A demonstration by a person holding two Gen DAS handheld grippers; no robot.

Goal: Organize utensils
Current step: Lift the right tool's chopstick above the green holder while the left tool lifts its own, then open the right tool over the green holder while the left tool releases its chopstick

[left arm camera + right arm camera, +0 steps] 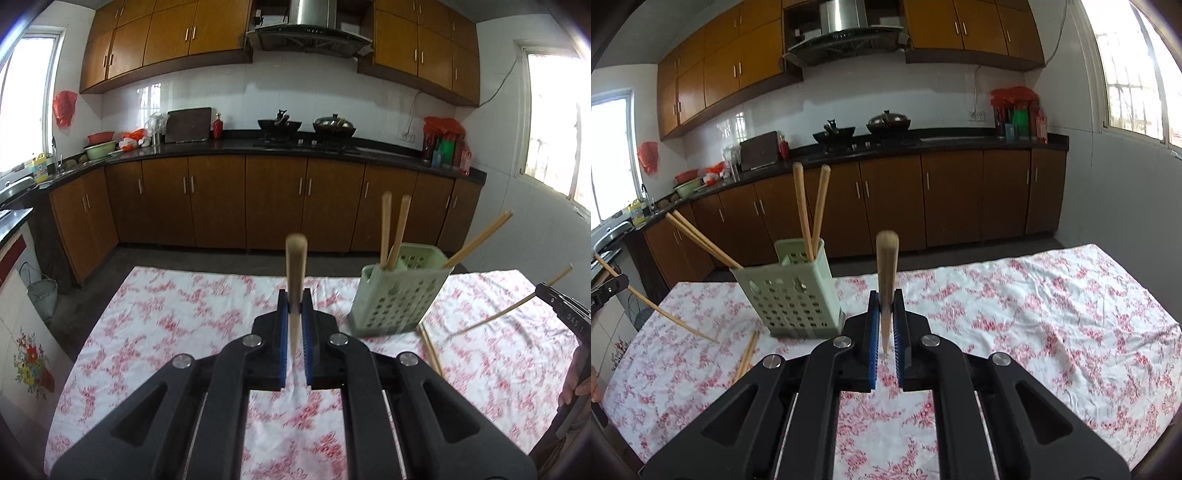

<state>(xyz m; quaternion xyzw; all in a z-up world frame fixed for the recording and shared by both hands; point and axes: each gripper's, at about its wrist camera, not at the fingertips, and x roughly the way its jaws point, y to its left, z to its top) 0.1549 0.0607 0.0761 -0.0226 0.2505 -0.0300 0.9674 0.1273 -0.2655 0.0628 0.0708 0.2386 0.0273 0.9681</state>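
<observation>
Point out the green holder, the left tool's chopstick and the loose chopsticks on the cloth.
Holder [391,299], left wrist view, perforated front wall.
Left tool's chopstick [295,266], left wrist view, upper shaft.
Loose chopsticks [747,355], right wrist view, mid-shaft.

Before me lies a white tablecloth [177,317] printed with pink flowers, rumpled on my right. Beyond it runs a black countertop [221,146] over brown cabinets [218,199]. On the stove I see a dark wok [279,125] beside a lidded pan [334,124]. A steel range hood [310,26] hangs above. A red bottle [218,126] stands beside a dark cutting board [188,124].
</observation>
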